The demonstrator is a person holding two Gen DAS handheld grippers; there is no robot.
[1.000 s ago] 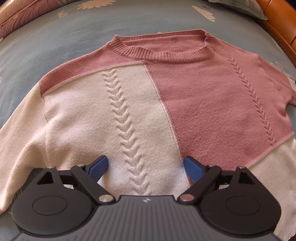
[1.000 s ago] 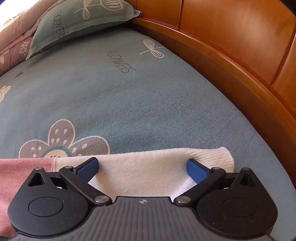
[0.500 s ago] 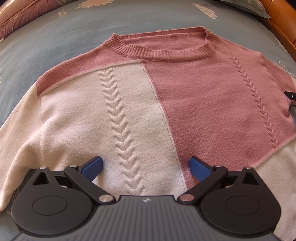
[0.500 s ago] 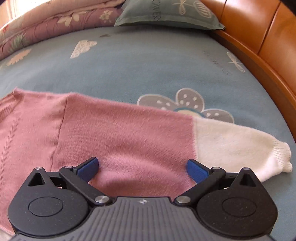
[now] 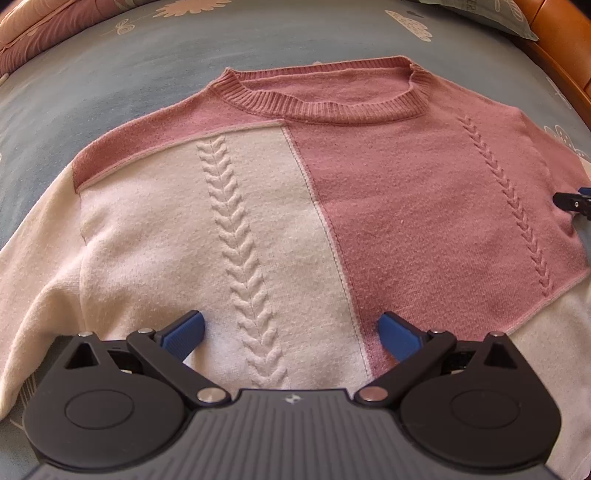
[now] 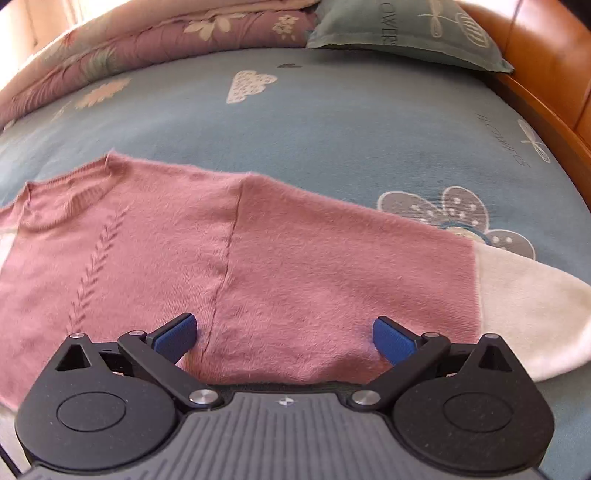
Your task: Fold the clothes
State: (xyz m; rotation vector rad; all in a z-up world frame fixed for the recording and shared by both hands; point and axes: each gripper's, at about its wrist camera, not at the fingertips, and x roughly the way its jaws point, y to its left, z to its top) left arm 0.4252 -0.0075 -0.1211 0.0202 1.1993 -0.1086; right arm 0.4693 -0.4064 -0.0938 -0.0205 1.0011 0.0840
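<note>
A pink and cream knit sweater lies flat on the bed, front up, collar at the far side. My left gripper is open over the lower middle of its front, astride the cream cable stitch and the centre seam. In the right wrist view the same sweater shows its pink sleeve with a cream cuff stretched out to the right. My right gripper is open above the sleeve near the armpit seam. Its tip shows at the right edge of the left wrist view.
The blue-grey bedsheet with flower and cloud prints surrounds the sweater. A folded floral quilt and a grey-green pillow lie at the far end. The orange wooden bed frame runs along the right side.
My right gripper has swept left from the cream cuff along the sleeve to the armpit seam, rolling as it went. The left gripper's jaws widened slightly and it stayed over the sweater's front.
</note>
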